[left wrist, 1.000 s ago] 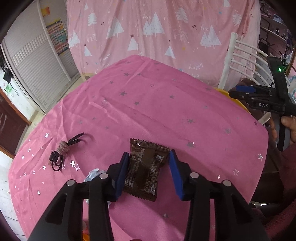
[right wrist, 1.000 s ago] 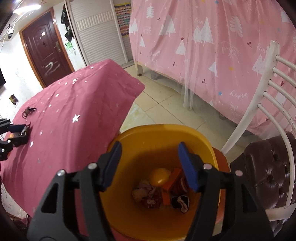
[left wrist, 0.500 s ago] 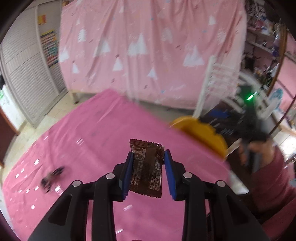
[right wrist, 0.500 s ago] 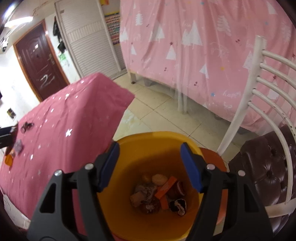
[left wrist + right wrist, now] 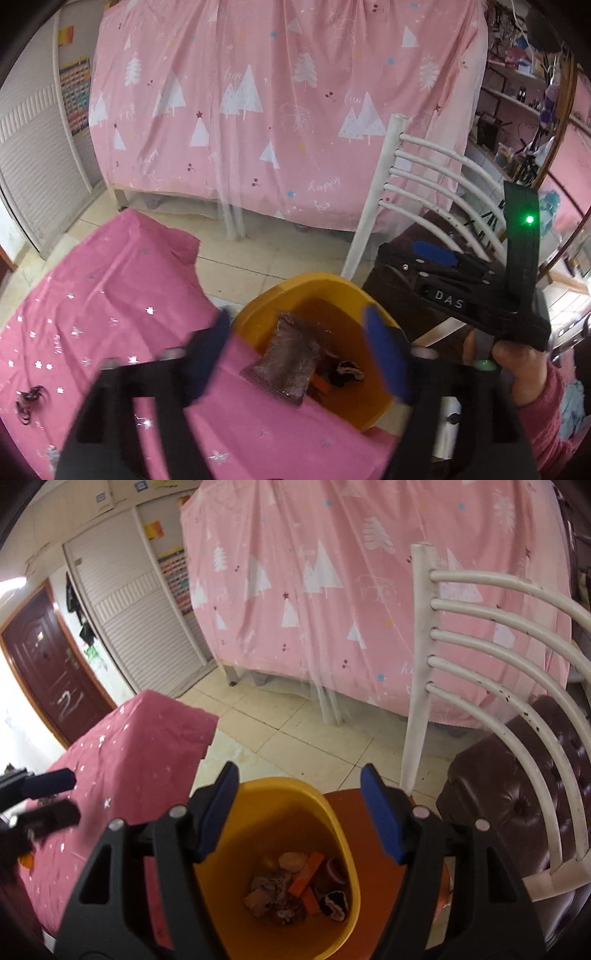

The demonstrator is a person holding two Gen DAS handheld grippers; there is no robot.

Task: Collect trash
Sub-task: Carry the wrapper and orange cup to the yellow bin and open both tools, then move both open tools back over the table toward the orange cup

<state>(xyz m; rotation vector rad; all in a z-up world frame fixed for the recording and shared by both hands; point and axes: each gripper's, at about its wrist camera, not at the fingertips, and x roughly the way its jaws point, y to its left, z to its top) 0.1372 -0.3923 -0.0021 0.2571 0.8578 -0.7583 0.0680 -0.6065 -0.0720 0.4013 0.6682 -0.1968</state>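
In the left wrist view my left gripper [image 5: 295, 350] is open, its blue pads blurred, above the near rim of the yellow bin [image 5: 266, 314]. The brown snack wrapper [image 5: 288, 358] is loose between the jaws, blurred, over the bin's edge and touching neither pad. My right gripper [image 5: 299, 812] is open and empty above the same yellow bin [image 5: 332, 812], which holds several pieces of trash [image 5: 295, 886]. The right gripper also shows in the left wrist view [image 5: 461, 291], held by a hand at the right.
The pink star-print table [image 5: 103, 295] lies left of the bin. A black cable bundle [image 5: 27, 398] sits at its left edge. A white chair [image 5: 480, 664] with a brown cushion stands right of the bin. A pink curtain hangs behind.
My left gripper closed on the brown wrapper, lifted it off the table and swung right to the bin. Now its jaws have opened and the wrapper is free. The right gripper stayed over the bin.
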